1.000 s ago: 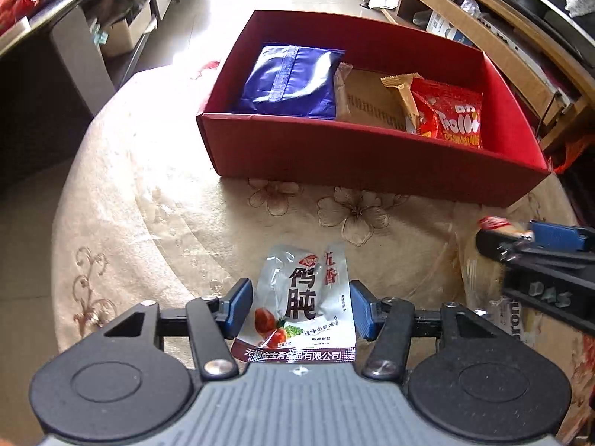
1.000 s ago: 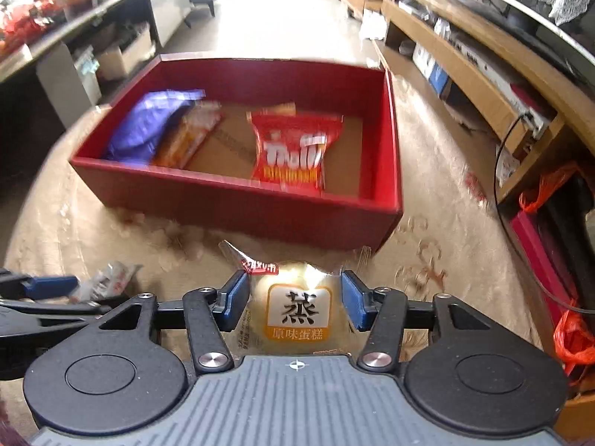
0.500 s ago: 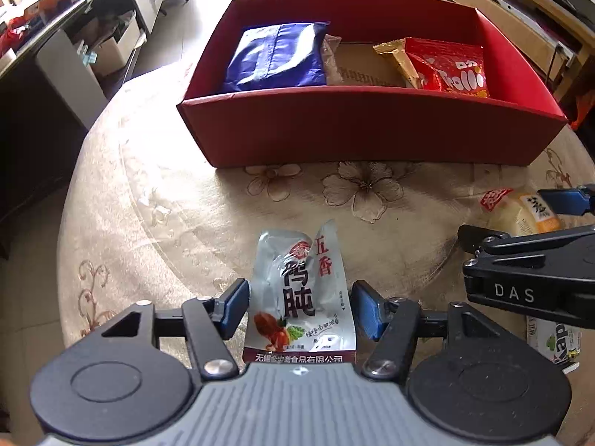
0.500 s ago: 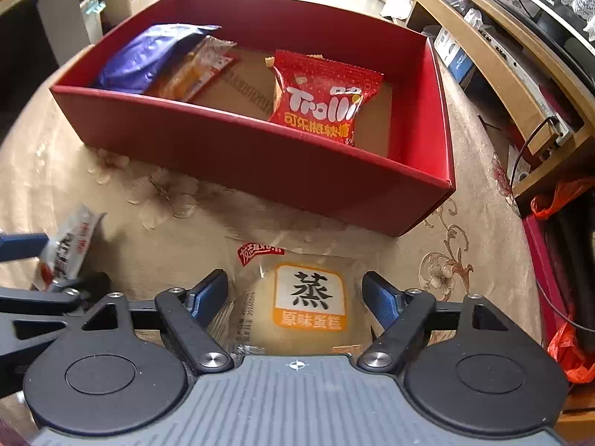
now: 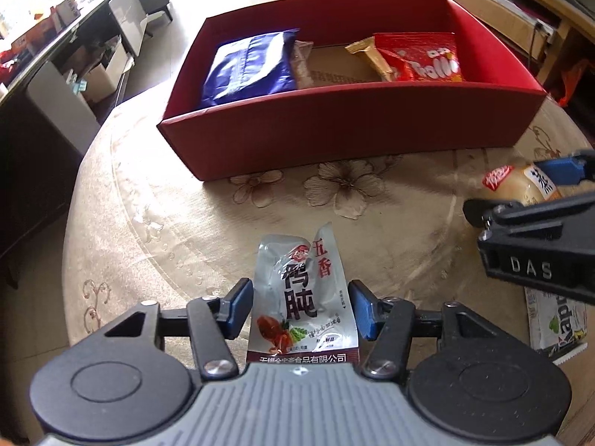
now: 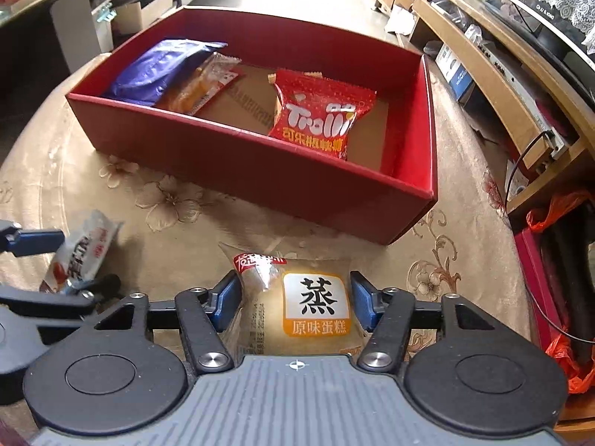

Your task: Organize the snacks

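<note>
A red box sits on the round table and holds a blue bag, a gold-wrapped bar and a red Trolli bag. My left gripper is shut on a silver snack packet, held above the tablecloth. My right gripper is shut on a steamed cake packet. The box lies ahead of it with the Trolli bag, the blue bag and an orange-brown packet inside. Each gripper shows at the edge of the other's view.
A green and white packet lies on the table under the right gripper. The beige flowered tablecloth covers the round table. A wooden shelf unit stands to the right, a dark counter to the left.
Both grippers have closed in on their packets and lifted them. The views have tilted, so the box now shows from higher up.
</note>
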Action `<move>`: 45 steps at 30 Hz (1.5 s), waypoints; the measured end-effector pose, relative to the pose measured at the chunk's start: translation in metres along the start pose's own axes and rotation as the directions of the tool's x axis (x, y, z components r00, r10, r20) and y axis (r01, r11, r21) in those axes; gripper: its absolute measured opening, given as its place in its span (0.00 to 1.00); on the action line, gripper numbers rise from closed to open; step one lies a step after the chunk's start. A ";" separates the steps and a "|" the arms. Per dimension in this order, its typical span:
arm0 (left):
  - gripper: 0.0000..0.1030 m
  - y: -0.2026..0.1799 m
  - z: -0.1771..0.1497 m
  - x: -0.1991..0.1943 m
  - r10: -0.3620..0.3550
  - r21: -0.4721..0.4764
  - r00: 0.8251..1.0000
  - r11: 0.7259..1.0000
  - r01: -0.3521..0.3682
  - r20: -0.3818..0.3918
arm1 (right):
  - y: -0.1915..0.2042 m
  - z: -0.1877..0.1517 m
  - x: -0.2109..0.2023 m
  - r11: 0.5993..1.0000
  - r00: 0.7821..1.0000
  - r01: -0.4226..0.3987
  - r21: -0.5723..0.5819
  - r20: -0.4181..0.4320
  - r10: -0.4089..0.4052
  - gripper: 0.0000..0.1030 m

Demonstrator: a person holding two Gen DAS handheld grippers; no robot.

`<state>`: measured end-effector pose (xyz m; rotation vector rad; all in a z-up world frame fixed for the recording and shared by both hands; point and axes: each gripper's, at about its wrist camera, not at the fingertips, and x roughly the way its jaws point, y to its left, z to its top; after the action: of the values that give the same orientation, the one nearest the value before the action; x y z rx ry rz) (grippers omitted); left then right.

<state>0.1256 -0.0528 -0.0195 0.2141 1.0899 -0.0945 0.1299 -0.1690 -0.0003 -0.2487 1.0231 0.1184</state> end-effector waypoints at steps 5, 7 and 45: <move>0.49 -0.004 -0.001 -0.003 0.002 0.021 1.000 1.000 -0.002 0.011 | -0.002 0.003 -0.008 1.000 1.000 -0.004 0.004 0.029 0.004 0.63; 0.49 -0.005 -0.002 -0.004 0.003 0.027 1.000 1.000 -0.004 0.017 | -0.002 0.004 -0.010 1.000 0.999 -0.002 0.000 0.038 0.002 0.63; 0.49 0.000 0.016 -0.036 0.021 0.016 0.991 1.000 -0.023 0.133 | -0.006 0.017 -0.044 1.000 0.988 -0.016 0.023 0.154 0.012 0.63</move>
<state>0.1227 -0.0575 0.0198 0.2319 0.9542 -0.0972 0.1220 -0.1696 0.0466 -0.2069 0.8723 0.1359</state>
